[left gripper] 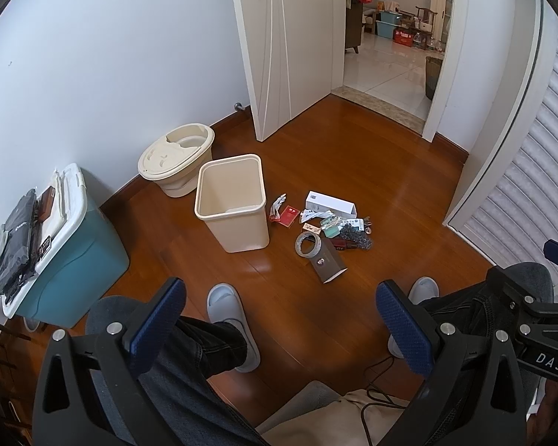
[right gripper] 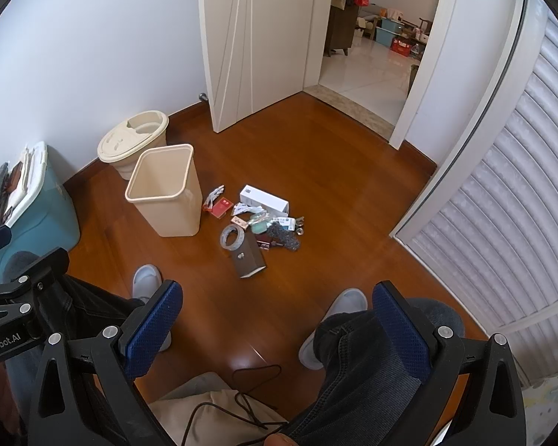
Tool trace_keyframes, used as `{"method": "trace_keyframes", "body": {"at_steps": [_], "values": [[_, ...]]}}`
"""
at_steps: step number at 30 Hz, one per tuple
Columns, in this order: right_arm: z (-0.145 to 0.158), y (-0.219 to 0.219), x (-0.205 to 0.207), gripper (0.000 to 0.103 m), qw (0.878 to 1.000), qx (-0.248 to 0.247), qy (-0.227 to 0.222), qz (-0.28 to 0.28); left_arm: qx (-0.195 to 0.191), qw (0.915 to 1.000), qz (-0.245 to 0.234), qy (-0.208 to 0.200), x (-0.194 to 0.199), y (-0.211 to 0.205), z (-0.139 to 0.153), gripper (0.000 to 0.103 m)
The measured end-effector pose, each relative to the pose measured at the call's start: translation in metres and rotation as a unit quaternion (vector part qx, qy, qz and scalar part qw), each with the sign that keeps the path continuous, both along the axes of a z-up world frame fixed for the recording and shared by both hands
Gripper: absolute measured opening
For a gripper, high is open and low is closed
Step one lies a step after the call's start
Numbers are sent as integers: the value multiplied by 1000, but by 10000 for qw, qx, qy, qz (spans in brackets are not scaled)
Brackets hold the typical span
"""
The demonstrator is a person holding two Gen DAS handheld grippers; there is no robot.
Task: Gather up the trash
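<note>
A beige waste bin [left gripper: 234,204] [right gripper: 165,191] stands open on the wooden floor. Just right of it lies a pile of trash [left gripper: 325,228] [right gripper: 258,225]: a white box [left gripper: 329,204] [right gripper: 264,197], a tape roll [left gripper: 308,244] [right gripper: 232,236], a brown box [left gripper: 329,262] [right gripper: 248,258], a red card [left gripper: 289,216] [right gripper: 221,208] and small wrappers. My left gripper [left gripper: 281,325] and right gripper [right gripper: 277,321] hang high above the floor, well short of the pile. Both are open and hold nothing.
A round beige lidded bucket [left gripper: 176,156] stands behind the bin by the wall. A teal storage box [left gripper: 74,256] with dark items on top is at left. A person's legs and grey slippers [left gripper: 228,312] are below me. An open white door [left gripper: 290,44] is ahead, a louvred door [right gripper: 509,230] at right.
</note>
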State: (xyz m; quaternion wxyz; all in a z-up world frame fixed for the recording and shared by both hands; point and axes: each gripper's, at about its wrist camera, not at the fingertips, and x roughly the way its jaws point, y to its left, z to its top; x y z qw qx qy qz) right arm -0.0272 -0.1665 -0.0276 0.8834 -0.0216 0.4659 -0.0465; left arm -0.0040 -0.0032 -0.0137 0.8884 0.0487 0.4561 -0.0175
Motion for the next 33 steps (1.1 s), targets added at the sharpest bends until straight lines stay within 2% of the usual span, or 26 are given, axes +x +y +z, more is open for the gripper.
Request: {"method": "trace_keyframes", "body": {"at_steps": [33], "values": [[-5,3,0,103,10000,-9,34,8,-80,10000,17,10,-3,-3,-7,103]]}}
